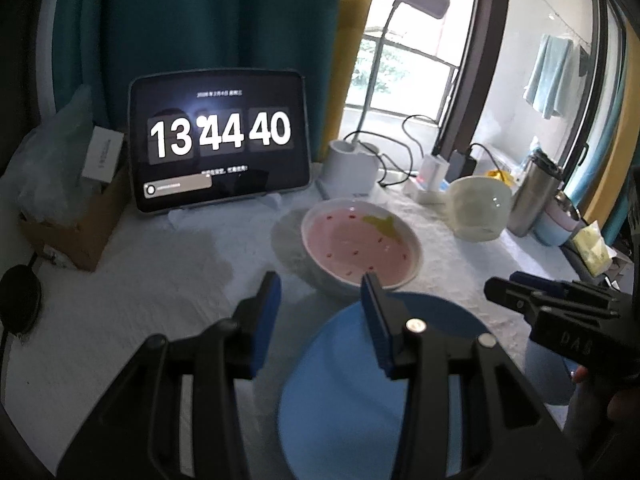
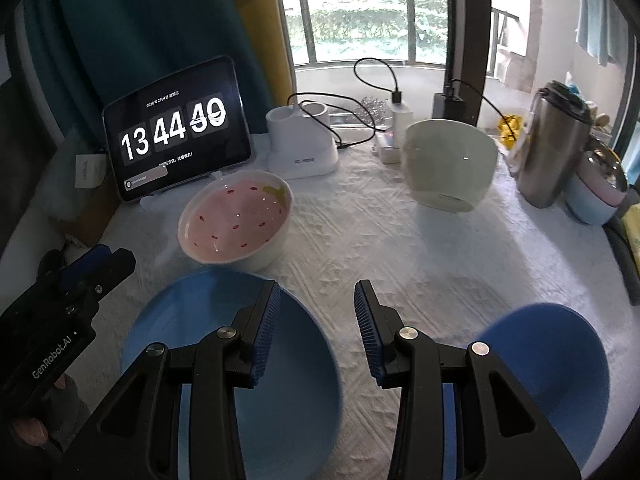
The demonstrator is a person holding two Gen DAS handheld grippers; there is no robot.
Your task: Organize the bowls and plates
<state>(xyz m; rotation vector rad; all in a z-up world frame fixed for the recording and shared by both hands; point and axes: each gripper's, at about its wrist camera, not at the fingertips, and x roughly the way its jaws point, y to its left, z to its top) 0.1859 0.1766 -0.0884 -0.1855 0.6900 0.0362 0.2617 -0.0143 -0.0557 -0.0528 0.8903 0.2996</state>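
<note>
At lower centre of the left wrist view, the left gripper (image 1: 320, 284) hangs with its jaws parted and nothing between them, above the blue plate (image 1: 340, 380). Just beyond, mid-frame, sits the pink bowl (image 1: 360, 246) with red specks, on the white cloth (image 1: 160, 280). Lower centre in the right wrist view, the right gripper (image 2: 317, 292) is likewise released and empty, the blue plate under its left finger and a blue bowl (image 2: 560, 360) at lower right. A white bowl (image 2: 448, 164) stands upper right, the tablet clock (image 2: 176, 132) upper left.
</note>
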